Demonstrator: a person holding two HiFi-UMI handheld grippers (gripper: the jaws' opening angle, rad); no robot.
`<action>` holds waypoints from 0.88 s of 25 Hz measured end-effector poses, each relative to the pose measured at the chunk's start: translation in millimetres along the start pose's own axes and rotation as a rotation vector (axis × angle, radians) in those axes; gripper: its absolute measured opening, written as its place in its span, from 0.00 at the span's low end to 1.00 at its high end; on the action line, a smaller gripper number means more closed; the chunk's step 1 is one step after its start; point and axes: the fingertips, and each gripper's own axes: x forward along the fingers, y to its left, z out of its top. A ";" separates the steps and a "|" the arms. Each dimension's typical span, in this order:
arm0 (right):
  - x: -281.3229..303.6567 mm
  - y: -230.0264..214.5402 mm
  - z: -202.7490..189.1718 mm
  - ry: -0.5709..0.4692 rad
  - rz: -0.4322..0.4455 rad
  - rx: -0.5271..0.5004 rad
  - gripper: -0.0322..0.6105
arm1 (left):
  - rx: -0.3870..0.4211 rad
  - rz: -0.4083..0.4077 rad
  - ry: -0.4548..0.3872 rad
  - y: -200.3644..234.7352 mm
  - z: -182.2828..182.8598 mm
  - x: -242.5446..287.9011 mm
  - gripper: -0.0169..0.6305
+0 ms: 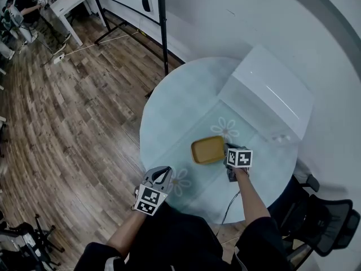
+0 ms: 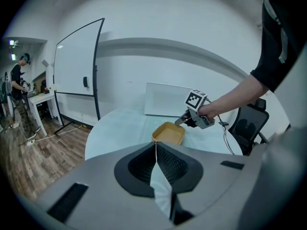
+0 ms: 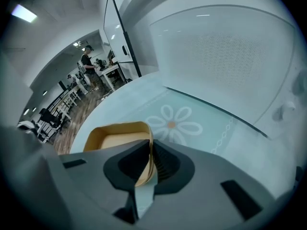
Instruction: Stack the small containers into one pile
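A tan rectangular container (image 1: 207, 149) sits near the middle of the round glass-topped table (image 1: 169, 112). Whether others are nested inside it I cannot tell. My right gripper (image 1: 228, 149) is at the container's right end, shut on its rim. In the right gripper view the container (image 3: 115, 137) has its wall pinched between the jaws of the right gripper (image 3: 151, 146). My left gripper (image 1: 164, 173) hovers at the table's near-left edge, shut on nothing and well short of the container. In the left gripper view the left gripper (image 2: 155, 144) points toward the container (image 2: 169, 133).
A flat white box (image 1: 271, 92) lies on the far right of the table, with a small clear object (image 1: 280, 137) beside it. A black stand pole (image 1: 162, 27) rises behind the table. An office chair (image 1: 327, 219) stands at the right. A cable (image 1: 228, 205) hangs below the right gripper.
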 end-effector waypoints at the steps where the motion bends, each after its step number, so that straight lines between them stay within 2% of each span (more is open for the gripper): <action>1: 0.2 -0.7 0.7 -0.006 -0.005 0.004 0.11 | 0.001 0.000 0.000 -0.2 0.3 0.0 0.05; 5: 4.9 -0.7 -3.0 0.012 -0.004 0.017 0.11 | 0.003 0.002 0.003 -0.3 0.6 0.6 0.05; 8: 0.5 0.7 -0.3 -0.015 -0.003 0.027 0.11 | 0.006 0.001 0.003 0.5 1.9 0.1 0.05; 15: -41.4 -5.5 15.7 -0.208 -0.008 0.093 0.10 | 0.040 -0.013 -0.016 -5.6 15.6 9.8 0.05; 22: -100.6 15.6 13.4 -0.399 -0.021 0.031 0.09 | 0.073 -0.017 -0.054 -12.7 33.4 13.4 0.05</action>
